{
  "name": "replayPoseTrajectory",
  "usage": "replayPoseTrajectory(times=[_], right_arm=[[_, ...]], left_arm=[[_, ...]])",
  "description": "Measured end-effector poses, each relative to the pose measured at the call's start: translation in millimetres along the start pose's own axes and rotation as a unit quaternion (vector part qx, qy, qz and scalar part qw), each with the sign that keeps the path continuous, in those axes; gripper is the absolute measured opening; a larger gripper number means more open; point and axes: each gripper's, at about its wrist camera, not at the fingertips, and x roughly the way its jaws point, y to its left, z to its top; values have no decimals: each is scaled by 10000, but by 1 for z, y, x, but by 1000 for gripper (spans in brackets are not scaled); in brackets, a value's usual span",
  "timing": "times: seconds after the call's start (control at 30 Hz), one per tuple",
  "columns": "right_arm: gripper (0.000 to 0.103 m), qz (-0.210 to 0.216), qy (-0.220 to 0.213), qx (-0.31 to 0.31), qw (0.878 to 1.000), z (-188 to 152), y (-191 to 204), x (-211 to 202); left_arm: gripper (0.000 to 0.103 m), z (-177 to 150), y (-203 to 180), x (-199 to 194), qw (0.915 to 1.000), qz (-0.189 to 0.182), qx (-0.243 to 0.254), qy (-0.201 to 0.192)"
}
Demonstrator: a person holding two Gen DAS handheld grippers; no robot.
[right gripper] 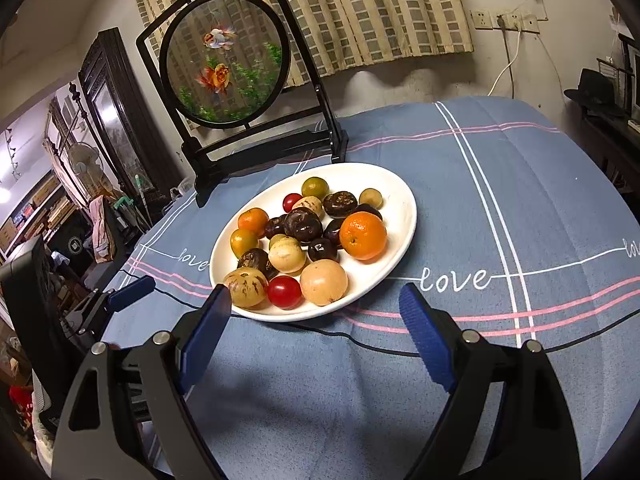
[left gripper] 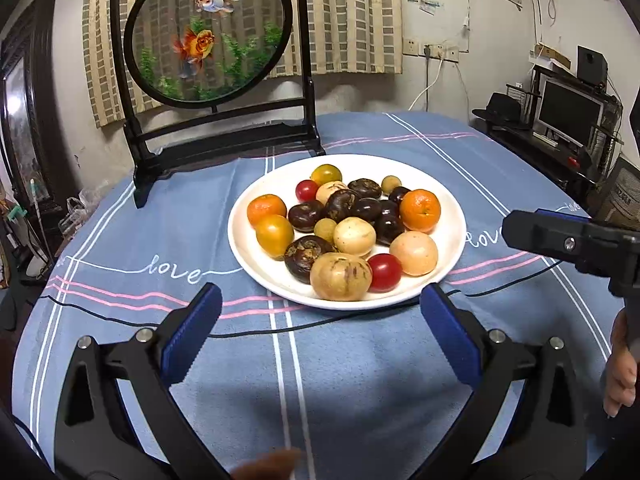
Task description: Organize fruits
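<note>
A white plate [left gripper: 448,264] on the blue tablecloth holds several mixed fruits: oranges [left gripper: 420,211], red cherry tomatoes [left gripper: 385,272], dark round fruits [left gripper: 306,216], pale yellow fruits [left gripper: 340,277]. The plate also shows in the right wrist view [right gripper: 400,208], with a big orange [right gripper: 363,235]. My left gripper [left gripper: 320,300] is open and empty, just in front of the plate's near rim. My right gripper [right gripper: 316,300] is open and empty, at the plate's near rim; it shows from the side in the left wrist view [left gripper: 520,228]. The left gripper's finger [right gripper: 132,288] shows at left.
A black-framed round goldfish screen [left gripper: 208,36] stands on the table behind the plate. A thin black cable [left gripper: 280,328] runs across the cloth in front of the plate. A monitor and shelves [left gripper: 568,116] stand off the table's right.
</note>
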Motion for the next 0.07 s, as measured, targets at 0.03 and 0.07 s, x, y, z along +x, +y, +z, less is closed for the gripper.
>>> replayPoseTrajectory(times=[0.03,0.07], right_arm=[[86,-4,10,-22,10000,-1,1,0],[86,-6,29,-40,10000,-1,1,1]], left_arm=[[101,0,1,1,10000,9,-12,6],[101,1,2,1,10000,-7,-40,24]])
